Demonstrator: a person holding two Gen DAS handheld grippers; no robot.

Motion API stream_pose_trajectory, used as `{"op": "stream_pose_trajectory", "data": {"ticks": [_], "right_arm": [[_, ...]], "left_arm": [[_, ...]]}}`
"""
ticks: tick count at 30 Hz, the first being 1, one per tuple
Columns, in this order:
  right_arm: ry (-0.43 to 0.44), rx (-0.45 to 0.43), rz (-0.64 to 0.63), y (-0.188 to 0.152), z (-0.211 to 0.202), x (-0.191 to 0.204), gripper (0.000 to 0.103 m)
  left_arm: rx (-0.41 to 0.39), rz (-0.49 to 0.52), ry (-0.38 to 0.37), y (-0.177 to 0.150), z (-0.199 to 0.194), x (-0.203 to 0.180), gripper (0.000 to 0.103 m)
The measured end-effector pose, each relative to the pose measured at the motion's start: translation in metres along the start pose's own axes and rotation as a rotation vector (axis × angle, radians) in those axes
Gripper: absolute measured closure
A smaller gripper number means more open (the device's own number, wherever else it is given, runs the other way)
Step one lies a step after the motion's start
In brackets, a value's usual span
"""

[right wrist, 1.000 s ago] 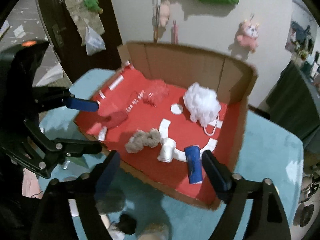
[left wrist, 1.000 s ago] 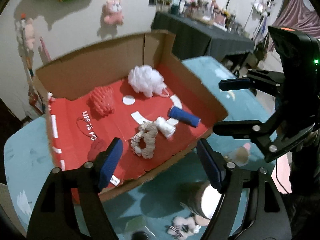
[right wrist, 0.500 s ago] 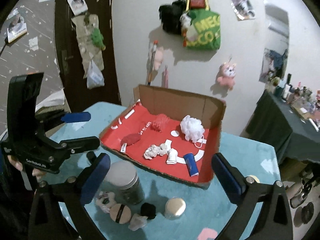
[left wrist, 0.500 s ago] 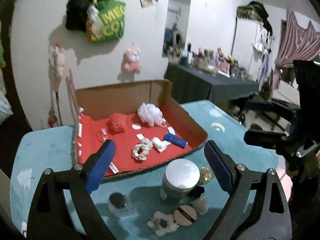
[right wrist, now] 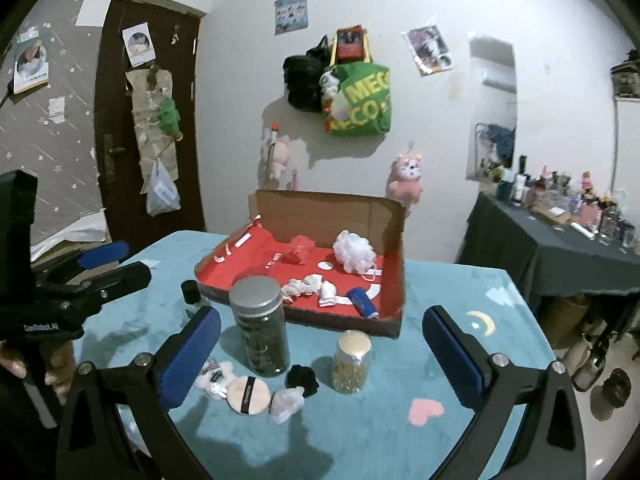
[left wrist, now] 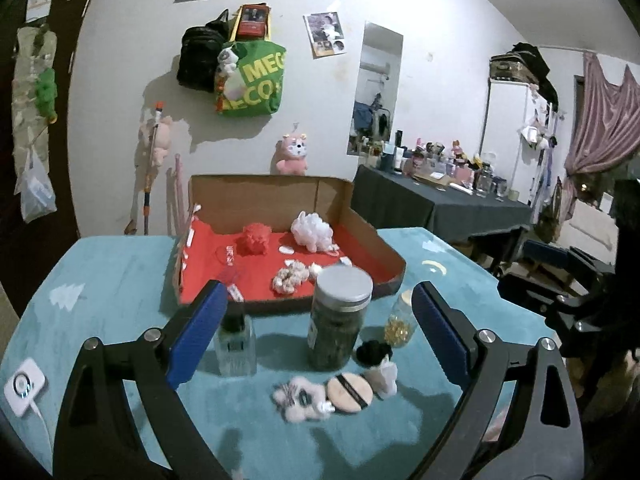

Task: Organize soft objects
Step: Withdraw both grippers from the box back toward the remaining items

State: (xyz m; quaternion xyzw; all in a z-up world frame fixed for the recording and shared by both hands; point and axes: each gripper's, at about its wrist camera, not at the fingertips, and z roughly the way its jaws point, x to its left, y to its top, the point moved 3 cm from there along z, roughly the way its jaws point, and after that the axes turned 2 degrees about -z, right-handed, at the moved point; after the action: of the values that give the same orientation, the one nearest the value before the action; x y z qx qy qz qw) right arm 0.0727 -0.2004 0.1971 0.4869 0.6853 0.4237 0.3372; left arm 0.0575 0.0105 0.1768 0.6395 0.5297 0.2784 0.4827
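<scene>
1. Both your grippers, left gripper [left wrist: 316,334] and right gripper [right wrist: 322,354], are spread wide and hold nothing.
2. Several soft items already lie in the red-lined cardboard box [right wrist: 394,320] at frame centre; the powder puff [right wrist: 248,394], black scrunchie [right wrist: 302,378] and fluffy hair clip [left wrist: 298,396] wait low on the teal table [right wrist: 460,304].
3. You seem between picks; next, lower onto the puff, avoiding the jar [right wrist: 262,328].

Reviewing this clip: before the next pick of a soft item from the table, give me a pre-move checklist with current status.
1. Left gripper open, holding nothing: ok.
2. Right gripper open, holding nothing: ok.
3. Cardboard box has bare red floor for more items: ok.
4. Soft items outside the box in view, powder puff and black scrunchie: ok.
5. Path clear of hard items: not ok, tall jar and small jar stand between the soft items and the box.
6. Glass bottle steady: cannot tell.
</scene>
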Motion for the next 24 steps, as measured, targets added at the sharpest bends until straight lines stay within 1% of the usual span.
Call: {"op": "stream_pose_trajectory", "data": {"ticks": [3,7,9,14,18,21,24], "right_arm": [[-0.043,-0.040,-0.001,-0.017,-0.009,0.006,0.000],[-0.076,-0.077,0.030,-0.035,-0.015,0.009,0.000],[-0.083,-0.083,0.051,-0.043,-0.014,0.008,0.000],[-0.113,-0.075,0.069,-0.061,-0.007,0.008,0.000],[-0.117,-0.047,0.093,-0.076,0.002,0.006,0.000],[-0.127,-0.039,0.114,-0.086,0.007,0.002,0.000],[-0.123,-0.009,0.130,-0.096,0.017,-0.002,0.000]], "left_arm": [[-0.007,-0.002,0.040,-0.015,-0.004,-0.001,0.008],[-0.019,-0.002,0.075,-0.033,-0.005,-0.002,0.008],[-0.023,0.009,0.104,-0.042,-0.003,-0.004,0.008],[-0.020,0.020,0.134,-0.062,0.003,-0.005,0.008],[-0.017,0.004,0.156,-0.080,0.008,-0.003,0.008],[0.009,0.004,0.172,-0.093,0.016,-0.002,0.008],[0.043,-0.002,0.170,-0.102,0.024,0.000,0.008]]}}
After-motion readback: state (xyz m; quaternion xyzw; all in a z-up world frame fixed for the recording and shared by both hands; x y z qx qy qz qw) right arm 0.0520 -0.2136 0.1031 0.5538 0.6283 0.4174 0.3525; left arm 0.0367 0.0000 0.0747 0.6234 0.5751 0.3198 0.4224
